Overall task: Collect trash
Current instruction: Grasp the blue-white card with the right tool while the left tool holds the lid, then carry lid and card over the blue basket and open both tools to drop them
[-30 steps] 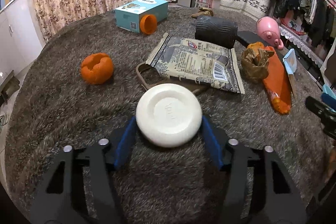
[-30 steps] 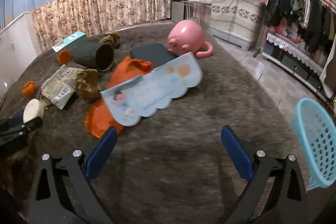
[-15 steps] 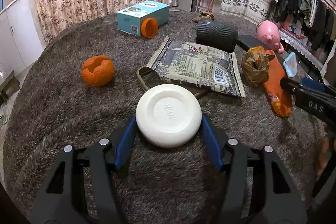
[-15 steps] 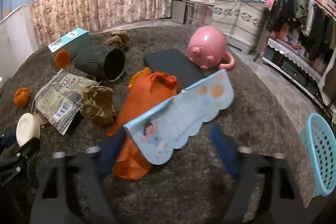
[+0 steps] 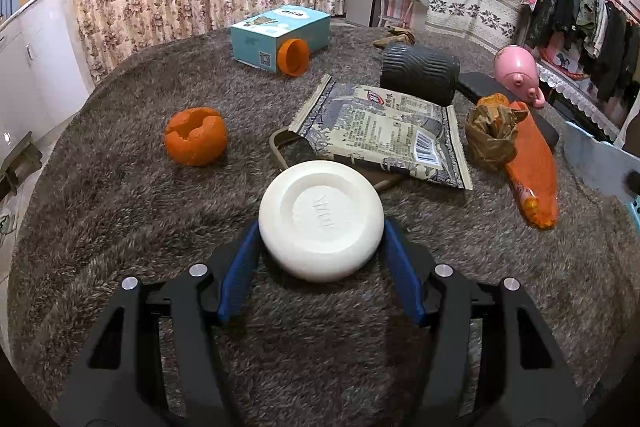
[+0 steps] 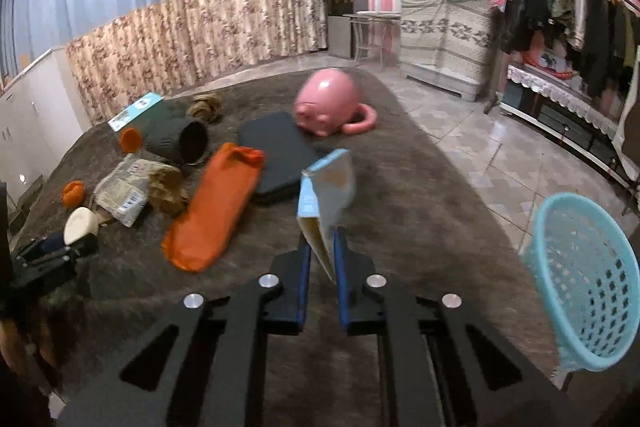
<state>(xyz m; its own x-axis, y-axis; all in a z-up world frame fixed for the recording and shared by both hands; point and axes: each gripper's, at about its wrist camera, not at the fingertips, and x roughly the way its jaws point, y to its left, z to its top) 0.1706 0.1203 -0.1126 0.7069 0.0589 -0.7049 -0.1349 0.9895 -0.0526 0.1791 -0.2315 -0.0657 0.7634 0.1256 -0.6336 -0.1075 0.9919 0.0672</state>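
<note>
Right gripper (image 6: 320, 247) has gone from wide open to nearly closed and has swung toward the basket; the wrapper, earlier lying across the orange bag, is now standing edge-on between its blue pads. Jaws are closing on it, and the pads are pressing its lower edge. Left side has not shifted.

Rug (image 5: 120, 227) is covering most of both views, with everything lying on it. Basket (image 6: 580, 287), light blue, is sitting at the right of the right view, off the rug's edge, well apart from the wrapper.

Orange bag (image 6: 216, 207) is lying flat, left of the right gripper, beside a dark pad (image 6: 276, 155). Pink pot (image 6: 328, 99) is resting behind that pad. Printed packet (image 5: 384, 131) is lying just beyond the left gripper, with a dark roll (image 5: 420, 75) behind it and a crumpled brown bag (image 5: 492, 139) at its right end.

Wrapper (image 6: 326, 195), blue and white, is rising up out of the pads, folded and tilted slightly.

Left gripper (image 5: 320, 243) is holding a white disc (image 5: 320, 219) about halfway open; the disc is sitting between the blue fingertips, touching both, just above the rug.

Orange peel (image 5: 196, 141) is lying to the left of the disc, apart from it.
</note>
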